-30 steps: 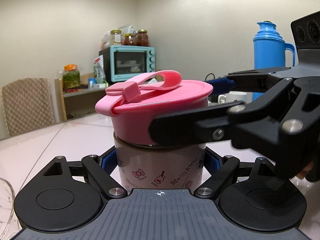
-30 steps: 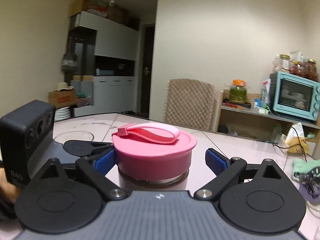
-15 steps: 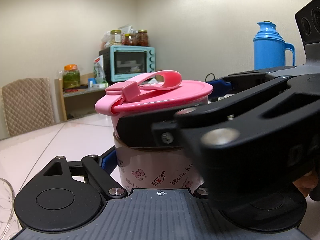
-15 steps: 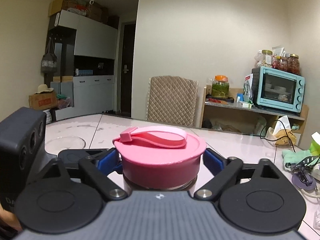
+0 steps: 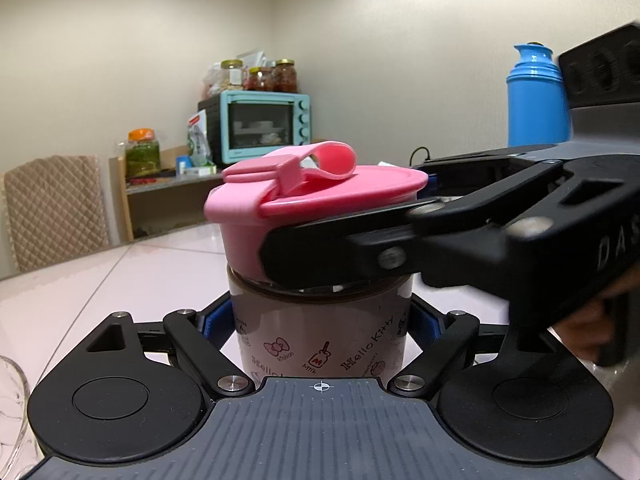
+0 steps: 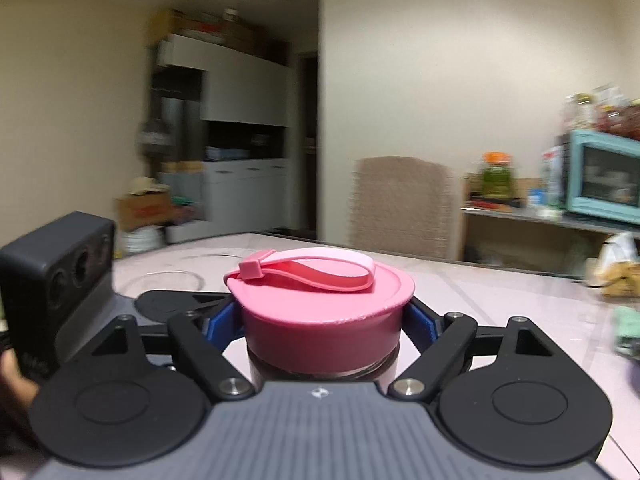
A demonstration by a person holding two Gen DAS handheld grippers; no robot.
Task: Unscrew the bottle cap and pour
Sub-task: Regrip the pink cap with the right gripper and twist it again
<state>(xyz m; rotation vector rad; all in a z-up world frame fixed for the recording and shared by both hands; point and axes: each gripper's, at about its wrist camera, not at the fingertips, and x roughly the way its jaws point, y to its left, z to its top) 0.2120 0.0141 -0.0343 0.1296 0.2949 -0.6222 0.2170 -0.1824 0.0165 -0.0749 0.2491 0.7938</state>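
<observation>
On the pale counter [image 5: 132, 280], against cream walls, stands the bottle [image 5: 320, 332]. Only the left view shows a blue flask [image 5: 536, 100]; only the right shows grey cupboards [image 6: 240, 120]. The bottle carries cartoon prints under a pink cap [image 6: 320, 312] with a loop strap. The left tool [image 5: 320, 320] pinches the bottle; the right tool [image 6: 320, 320] pinches the cap.

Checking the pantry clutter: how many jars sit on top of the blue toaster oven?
3 jars in a row on the oven, beside bags; more may hide behind.
</observation>
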